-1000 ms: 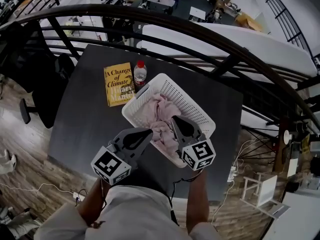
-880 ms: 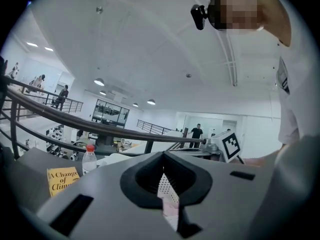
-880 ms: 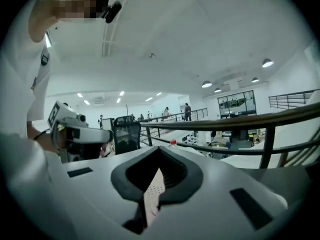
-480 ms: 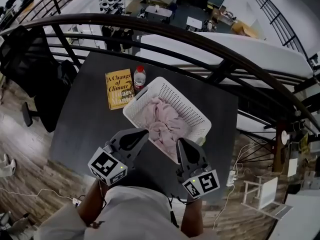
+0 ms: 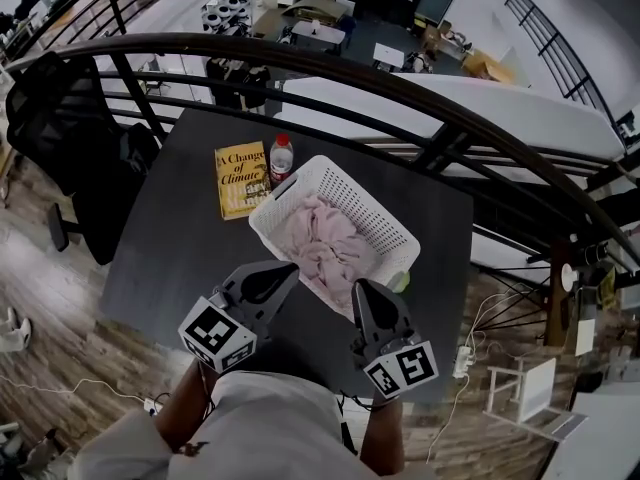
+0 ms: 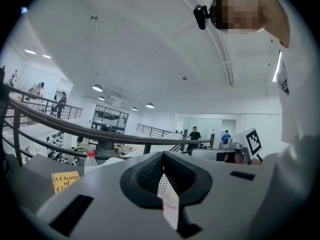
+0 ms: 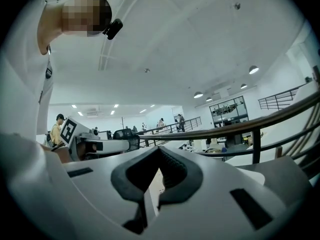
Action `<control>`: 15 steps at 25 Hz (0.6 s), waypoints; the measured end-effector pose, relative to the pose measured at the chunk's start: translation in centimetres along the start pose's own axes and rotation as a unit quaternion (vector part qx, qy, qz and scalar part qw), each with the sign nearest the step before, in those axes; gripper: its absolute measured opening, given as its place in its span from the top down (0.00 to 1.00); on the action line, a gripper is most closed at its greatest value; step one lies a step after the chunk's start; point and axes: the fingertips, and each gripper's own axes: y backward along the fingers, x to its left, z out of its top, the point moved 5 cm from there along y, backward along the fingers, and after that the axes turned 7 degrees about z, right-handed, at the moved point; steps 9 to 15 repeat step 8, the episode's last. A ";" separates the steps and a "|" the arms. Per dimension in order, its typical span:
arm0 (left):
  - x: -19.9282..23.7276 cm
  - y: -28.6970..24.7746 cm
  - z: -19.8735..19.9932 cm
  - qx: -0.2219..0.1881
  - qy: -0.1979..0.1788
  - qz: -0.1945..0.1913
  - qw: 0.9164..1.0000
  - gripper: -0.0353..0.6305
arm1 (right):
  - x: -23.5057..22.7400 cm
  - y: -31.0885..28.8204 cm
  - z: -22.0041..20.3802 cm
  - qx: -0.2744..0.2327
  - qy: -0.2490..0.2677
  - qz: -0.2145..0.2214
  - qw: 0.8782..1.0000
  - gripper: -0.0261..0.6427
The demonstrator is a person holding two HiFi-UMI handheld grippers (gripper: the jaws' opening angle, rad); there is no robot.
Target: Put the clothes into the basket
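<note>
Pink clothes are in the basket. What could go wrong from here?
1. The pink clothes heap toward the near rim of the basket, so a fold might slip out.
2. The bottle stands upright close to the basket's far corner, beside the book; shifting the basket could topple it.

Pink clothes [image 5: 325, 248] in white basket [image 5: 383, 215] on dark table [image 5: 170, 248], beside book [image 5: 241, 180] and bottle [image 5: 281, 158].

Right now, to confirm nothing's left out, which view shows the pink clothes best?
The head view: the pink clothes lie plainly heaped in the white basket. The left gripper view shows only a pink sliver past its tongs; the right gripper view, nothing recognisable.
</note>
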 end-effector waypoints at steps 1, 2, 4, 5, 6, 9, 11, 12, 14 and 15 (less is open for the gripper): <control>0.0 0.1 -0.1 0.000 -0.001 0.000 1.000 0.94 | 0.0 0.0 0.0 0.001 0.002 0.000 1.000 0.93; 0.0 0.1 -0.1 0.000 -0.001 0.000 1.000 0.94 | 0.0 0.1 -0.1 0.002 0.003 -0.001 1.000 0.93; 0.0 0.2 -0.2 0.001 -0.002 0.000 1.000 0.94 | -0.1 0.2 -0.1 0.005 0.004 -0.003 1.000 0.93; 0.0 0.2 -0.3 0.002 -0.001 0.001 1.000 0.94 | -0.2 0.3 -0.2 0.007 0.005 -0.004 1.000 0.93; 0.0 0.2 -0.3 0.002 -0.001 0.001 1.000 0.94 | -0.2 0.3 -0.3 0.010 0.006 -0.005 1.000 0.93; -0.1 0.1 -0.3 0.003 0.000 0.001 1.000 0.94 | -0.4 0.3 -0.4 0.017 0.010 -0.007 1.000 0.93; -0.1 0.1 -0.3 0.003 0.000 0.001 1.000 0.94 | -0.4 0.3 -0.4 0.017 0.010 -0.007 1.000 0.93; -0.1 0.1 -0.3 0.003 0.000 0.001 1.000 0.94 | -0.4 0.3 -0.4 0.017 0.010 -0.007 1.000 0.93; -0.1 0.1 -0.3 0.003 0.000 0.001 1.000 0.94 | -0.4 0.3 -0.4 0.017 0.010 -0.007 1.000 0.93; -0.1 0.1 -0.3 0.003 0.000 0.001 1.000 0.94 | -0.4 0.3 -0.4 0.017 0.010 -0.007 1.000 0.93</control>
